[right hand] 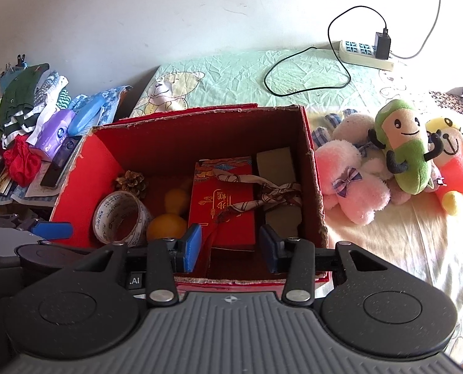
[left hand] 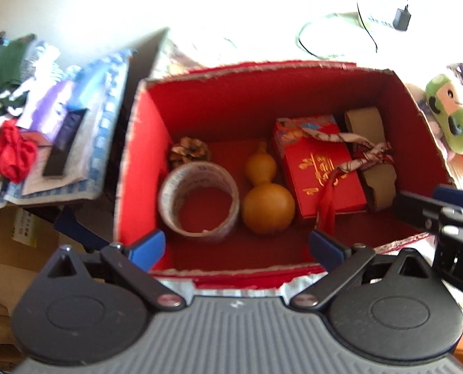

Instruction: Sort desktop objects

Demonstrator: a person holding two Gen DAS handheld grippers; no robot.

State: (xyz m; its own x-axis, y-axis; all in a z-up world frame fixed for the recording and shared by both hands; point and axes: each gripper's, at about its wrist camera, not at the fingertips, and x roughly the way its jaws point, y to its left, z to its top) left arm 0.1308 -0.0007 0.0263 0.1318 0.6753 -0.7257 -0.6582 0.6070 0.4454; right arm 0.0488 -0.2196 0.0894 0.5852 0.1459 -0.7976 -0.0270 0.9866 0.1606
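An open red cardboard box [left hand: 262,68] [right hand: 200,112] stands on the bed. Inside lie a pinecone [left hand: 189,151] [right hand: 131,182], a roll of clear tape [left hand: 169,199] [right hand: 107,212], a yellow gourd [left hand: 267,205] [right hand: 166,229], a red gift box [left hand: 318,168] [right hand: 228,224] with a patterned scarf [left hand: 365,152] [right hand: 262,196] draped over it, and a brown cardboard piece [left hand: 364,121] [right hand: 275,165]. My left gripper [left hand: 236,249] hangs open over the box's near edge, holding nothing. My right gripper [right hand: 230,247] is open above the near right side, with nothing pressed between its blue pads.
Several plush toys, a green one [right hand: 403,155] and a pink one [right hand: 353,187] among them, lie right of the box. A power strip [right hand: 365,51] with a black cable sits at the back. Left of the box, clothes, a purple tissue pack [right hand: 54,134] and a red cloth [right hand: 21,162] are piled.
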